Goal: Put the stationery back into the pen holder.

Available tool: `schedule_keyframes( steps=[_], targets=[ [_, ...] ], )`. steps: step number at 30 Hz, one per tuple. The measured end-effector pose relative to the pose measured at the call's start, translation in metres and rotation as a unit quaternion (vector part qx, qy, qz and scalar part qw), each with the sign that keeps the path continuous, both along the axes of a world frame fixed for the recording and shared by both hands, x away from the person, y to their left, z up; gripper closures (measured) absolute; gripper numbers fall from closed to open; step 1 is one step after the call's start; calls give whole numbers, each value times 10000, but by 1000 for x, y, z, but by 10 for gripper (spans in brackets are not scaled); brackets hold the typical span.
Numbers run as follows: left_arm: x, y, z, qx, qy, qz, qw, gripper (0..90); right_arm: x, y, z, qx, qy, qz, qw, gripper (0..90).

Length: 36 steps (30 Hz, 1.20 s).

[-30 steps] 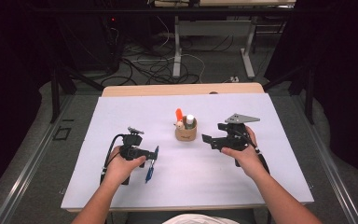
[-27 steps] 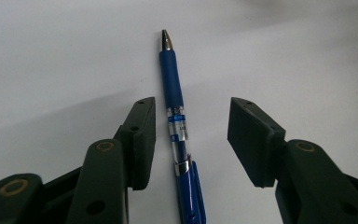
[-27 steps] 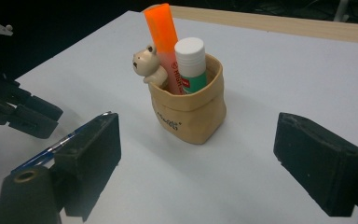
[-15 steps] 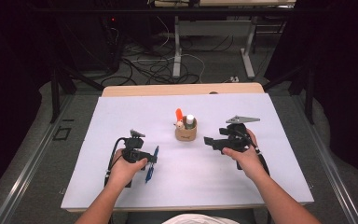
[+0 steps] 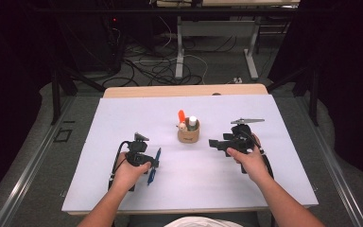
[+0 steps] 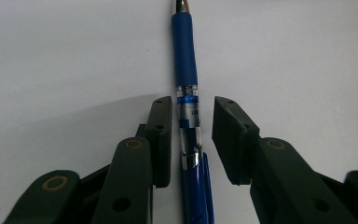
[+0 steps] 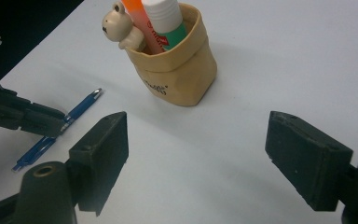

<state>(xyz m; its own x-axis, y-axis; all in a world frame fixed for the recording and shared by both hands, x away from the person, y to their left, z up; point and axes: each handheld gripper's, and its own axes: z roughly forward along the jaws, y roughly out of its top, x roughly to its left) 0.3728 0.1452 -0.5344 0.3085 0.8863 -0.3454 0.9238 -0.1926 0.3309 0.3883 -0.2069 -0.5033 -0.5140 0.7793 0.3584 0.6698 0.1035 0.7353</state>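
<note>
Jaws of the left gripper (image 6: 192, 135), just closing, straddle but don't grip the blue pen (image 6: 186, 70), its tip pointing away.

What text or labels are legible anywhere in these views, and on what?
Tan pouch: dark print on its front, too blurred to read.
Glue stick in the pouch: red lettering on the label, cut off and unreadable.
Blue pen between the left gripper's jaws: blue marks on the clear barrel band, too small to read.
No number or sign can be read in any view.
</note>
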Motion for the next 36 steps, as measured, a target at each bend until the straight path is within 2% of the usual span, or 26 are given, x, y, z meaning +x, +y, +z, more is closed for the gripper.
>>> schedule_keyframes(
  steps=[9,17,28,36],
  targets=[
    [0,-1,0,68,11,29,10000,749,2,-1,-4,-27,281,-83,9996,212],
    [0,-1,-1,63,81,171,9998,791,3,0,-5,-50,274,-21,9996,216],
    [0,-1,0,18,140,167,9998,794,2,0,-4,-74,237,-5,9997,231],
    [0,1,4,-117,109,89,9998,795,0,2,-5,-56,214,43,9997,308]
  ],
)
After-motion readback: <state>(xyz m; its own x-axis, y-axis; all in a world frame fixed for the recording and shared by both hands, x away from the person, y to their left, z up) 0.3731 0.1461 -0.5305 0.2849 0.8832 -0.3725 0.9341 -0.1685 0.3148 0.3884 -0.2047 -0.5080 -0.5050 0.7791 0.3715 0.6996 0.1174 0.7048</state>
